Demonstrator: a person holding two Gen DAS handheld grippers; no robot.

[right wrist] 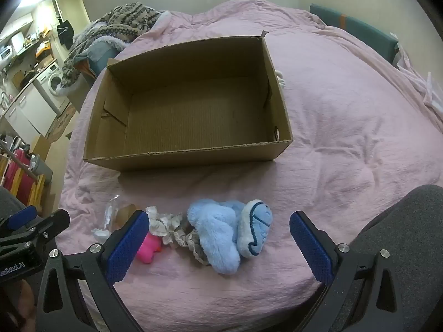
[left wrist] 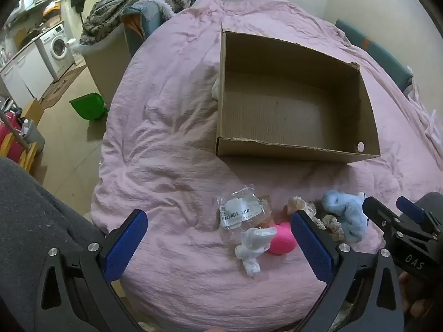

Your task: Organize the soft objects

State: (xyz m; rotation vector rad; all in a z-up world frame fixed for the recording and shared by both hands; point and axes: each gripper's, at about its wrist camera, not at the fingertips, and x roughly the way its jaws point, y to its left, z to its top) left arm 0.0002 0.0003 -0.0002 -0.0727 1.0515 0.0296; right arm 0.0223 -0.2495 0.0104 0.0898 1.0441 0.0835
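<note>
An empty cardboard box (left wrist: 293, 149) (right wrist: 191, 157) lies open on the pink bedspread. In front of it lies a row of soft things: a blue plush toy (right wrist: 221, 232) (left wrist: 346, 210), a lace scrunchie (right wrist: 171, 227) (left wrist: 332, 221), a pink toy (left wrist: 282, 238) (right wrist: 148, 247), a white cloth (left wrist: 253, 246) and a clear plastic bag (left wrist: 239, 210) (right wrist: 109, 215). My left gripper (left wrist: 218, 249) is open and empty above the white cloth and pink toy. My right gripper (right wrist: 218, 246) is open and empty above the blue plush.
The pink bedspread (right wrist: 346, 127) covers the bed. A patterned blanket pile (left wrist: 138, 2) lies at the far left corner. To the left are the floor, a green dustpan (left wrist: 88, 106) and a washing machine (left wrist: 56, 47). A teal headboard (right wrist: 357, 27) is at the right.
</note>
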